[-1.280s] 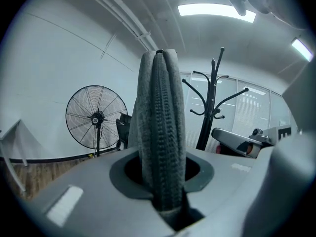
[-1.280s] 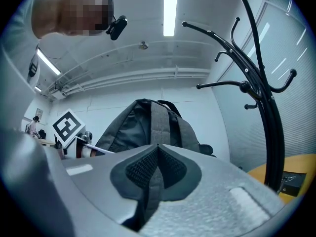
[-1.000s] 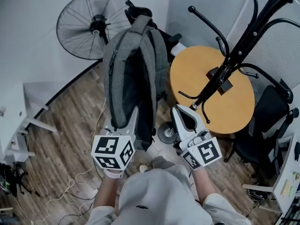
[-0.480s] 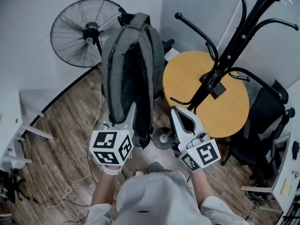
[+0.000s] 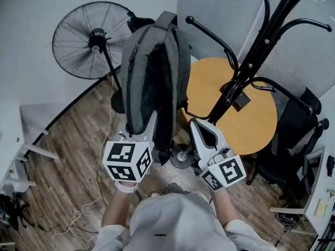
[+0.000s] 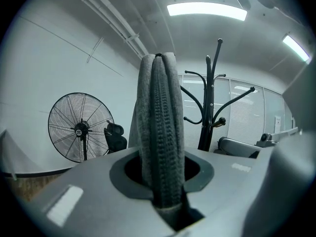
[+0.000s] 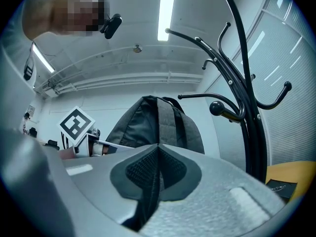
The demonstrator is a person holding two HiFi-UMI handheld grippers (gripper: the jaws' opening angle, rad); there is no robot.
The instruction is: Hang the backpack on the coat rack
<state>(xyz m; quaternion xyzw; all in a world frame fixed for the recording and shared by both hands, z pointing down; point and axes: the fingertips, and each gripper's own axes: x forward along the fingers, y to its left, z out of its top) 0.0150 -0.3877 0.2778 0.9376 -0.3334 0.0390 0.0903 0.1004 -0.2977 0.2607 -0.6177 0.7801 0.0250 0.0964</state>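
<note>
The left gripper (image 5: 142,132), clamped on the backpack (image 5: 152,72), holds it up just left of the rack (image 5: 256,51), likely to reach a hook, while the right gripper (image 5: 203,127) hovers beside it, closed and empty.

In the head view the backpack (image 5: 152,72) covers the left gripper's (image 5: 144,124) fingertips, so from there we cannot see where they grip it. The same bag hides part of the foot of the fan (image 5: 86,38), left of centre. The coat rack (image 5: 261,42) is cut off by the top edge, and its lower pole lies behind the right gripper (image 5: 198,125). The chair (image 5: 298,129) is cut by the right edge. In the left gripper view we lose the rack's foot behind the gripper body, right of centre. In the right gripper view the bag's bottom is hidden likewise.
</note>
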